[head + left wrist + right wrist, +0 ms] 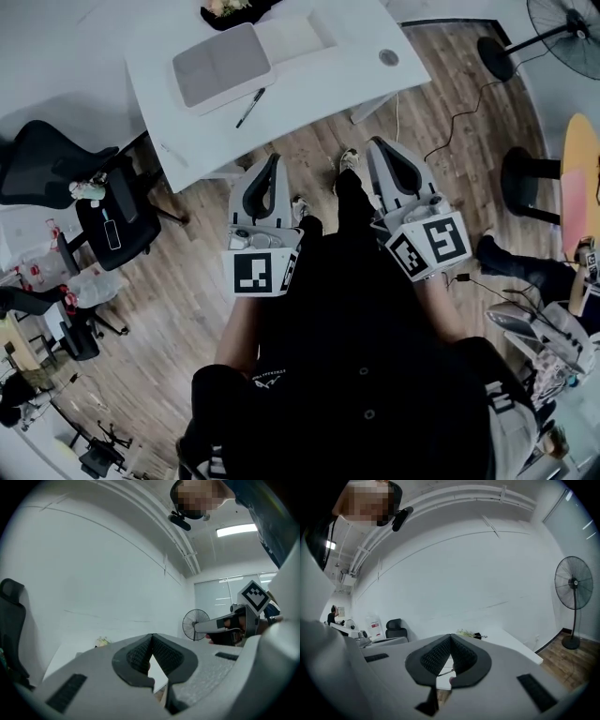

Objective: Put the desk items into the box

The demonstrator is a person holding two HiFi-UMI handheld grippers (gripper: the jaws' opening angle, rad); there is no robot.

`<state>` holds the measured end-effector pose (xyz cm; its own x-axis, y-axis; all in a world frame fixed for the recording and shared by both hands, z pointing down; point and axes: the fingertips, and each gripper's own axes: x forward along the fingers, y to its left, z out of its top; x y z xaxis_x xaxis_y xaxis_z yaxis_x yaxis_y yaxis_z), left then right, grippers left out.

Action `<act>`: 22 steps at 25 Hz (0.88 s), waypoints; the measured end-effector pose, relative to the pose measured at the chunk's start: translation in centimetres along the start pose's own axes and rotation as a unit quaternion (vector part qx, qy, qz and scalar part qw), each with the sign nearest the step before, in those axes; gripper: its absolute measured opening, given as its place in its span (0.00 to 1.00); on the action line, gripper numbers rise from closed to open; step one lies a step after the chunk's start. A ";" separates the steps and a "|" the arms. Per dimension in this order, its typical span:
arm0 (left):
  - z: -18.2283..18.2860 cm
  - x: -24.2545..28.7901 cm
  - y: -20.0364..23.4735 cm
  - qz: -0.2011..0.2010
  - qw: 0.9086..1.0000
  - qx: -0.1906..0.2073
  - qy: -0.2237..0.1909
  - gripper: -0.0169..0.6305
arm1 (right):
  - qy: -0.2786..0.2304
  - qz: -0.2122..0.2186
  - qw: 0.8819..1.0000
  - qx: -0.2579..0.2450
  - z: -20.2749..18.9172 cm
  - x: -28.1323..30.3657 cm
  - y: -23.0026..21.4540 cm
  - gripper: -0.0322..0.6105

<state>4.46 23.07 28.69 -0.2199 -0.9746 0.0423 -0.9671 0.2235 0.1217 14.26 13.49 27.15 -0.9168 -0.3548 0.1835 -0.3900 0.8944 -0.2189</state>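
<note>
The left gripper (272,164) and right gripper (382,148) are both empty, fingers pressed together. At twelve o'clock from them stands the white desk (309,89). On it lies the flat grey-and-white rectangular box (222,66), with a slim black pen (250,108) at its five o'clock.

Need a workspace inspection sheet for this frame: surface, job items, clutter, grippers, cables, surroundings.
Surface: white desk, mostly bare.
Job's things: grey-topped box beside an open white box; pen near the front edge.
Clutter: dark tray at the far edge, contents unclear.
Grippers: left gripper and right gripper both shut, nothing held.
Cables: black cable on the wood floor.
Surroundings: standing fan, office chair.
</note>
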 end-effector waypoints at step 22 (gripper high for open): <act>-0.1 12.0 5.8 0.159 0.987 0.010 0.023 0.04 | 0.057 0.154 0.986 -0.017 2.6 16.4 -8.1 0.05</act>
<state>-3.79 12.68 29.99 -0.5072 -0.8535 0.1194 -0.8525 0.5172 0.0759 2.16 -0.29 29.46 -0.9746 -0.0341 0.2212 -0.0904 0.9642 -0.2494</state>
